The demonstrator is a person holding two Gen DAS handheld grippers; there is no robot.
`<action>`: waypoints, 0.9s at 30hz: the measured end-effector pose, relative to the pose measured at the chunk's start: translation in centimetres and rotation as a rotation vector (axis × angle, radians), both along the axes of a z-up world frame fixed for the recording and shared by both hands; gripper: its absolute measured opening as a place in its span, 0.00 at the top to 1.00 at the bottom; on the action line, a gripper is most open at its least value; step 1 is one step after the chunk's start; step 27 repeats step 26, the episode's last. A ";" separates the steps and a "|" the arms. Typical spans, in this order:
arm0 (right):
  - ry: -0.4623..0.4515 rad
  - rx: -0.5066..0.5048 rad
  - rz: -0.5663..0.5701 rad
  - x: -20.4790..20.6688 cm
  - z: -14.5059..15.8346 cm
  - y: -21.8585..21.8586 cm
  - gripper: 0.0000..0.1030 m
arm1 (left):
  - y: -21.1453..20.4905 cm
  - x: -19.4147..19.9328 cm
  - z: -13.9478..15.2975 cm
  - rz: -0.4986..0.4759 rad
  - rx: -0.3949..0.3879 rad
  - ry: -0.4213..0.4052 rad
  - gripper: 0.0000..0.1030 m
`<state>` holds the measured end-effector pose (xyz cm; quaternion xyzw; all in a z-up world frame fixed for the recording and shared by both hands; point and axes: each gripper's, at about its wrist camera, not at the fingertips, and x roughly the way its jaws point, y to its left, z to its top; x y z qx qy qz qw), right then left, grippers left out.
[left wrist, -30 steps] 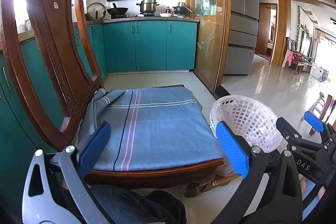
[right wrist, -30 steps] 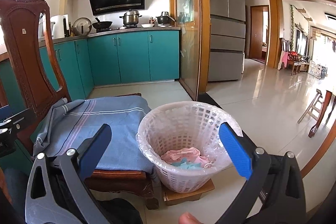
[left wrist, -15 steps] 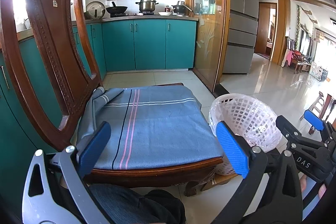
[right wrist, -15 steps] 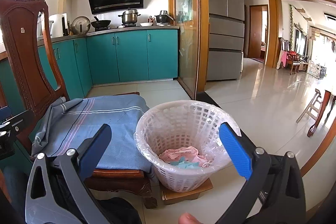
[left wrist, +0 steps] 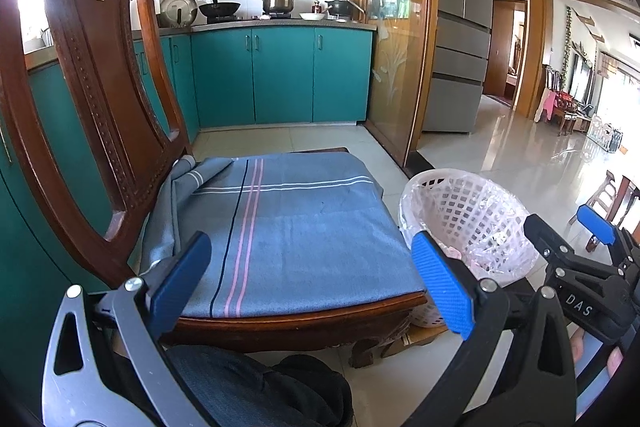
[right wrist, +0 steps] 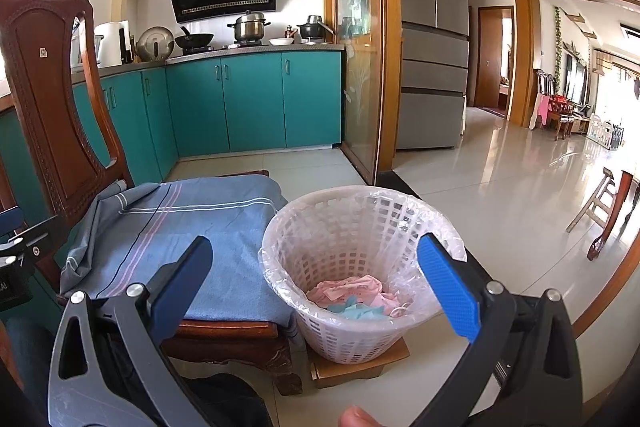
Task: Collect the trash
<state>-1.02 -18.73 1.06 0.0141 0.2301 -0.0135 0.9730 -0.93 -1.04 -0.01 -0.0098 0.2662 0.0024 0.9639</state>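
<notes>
A white lattice basket lined with clear plastic stands on a small wooden block to the right of a wooden chair. Pink and teal crumpled trash lies in its bottom. The basket also shows in the left wrist view. My right gripper is open and empty, held in front of and above the basket. My left gripper is open and empty, held over the front edge of the chair's blue striped cloth. The right gripper also shows at the right of the left wrist view.
The carved wooden chair rises at the left. Teal kitchen cabinets with pots stand behind. A glass partition and a grey fridge are at the middle right. Glossy tile floor stretches right, toward a stool.
Both grippers have drifted slightly, and the basket sits a little lower in the right wrist view. Both stay open and empty.
</notes>
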 end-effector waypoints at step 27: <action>0.033 0.028 0.023 1.3 -0.5 0.4 0.03 | 1.1 1.4 -1.7 0.053 0.003 0.061 0.03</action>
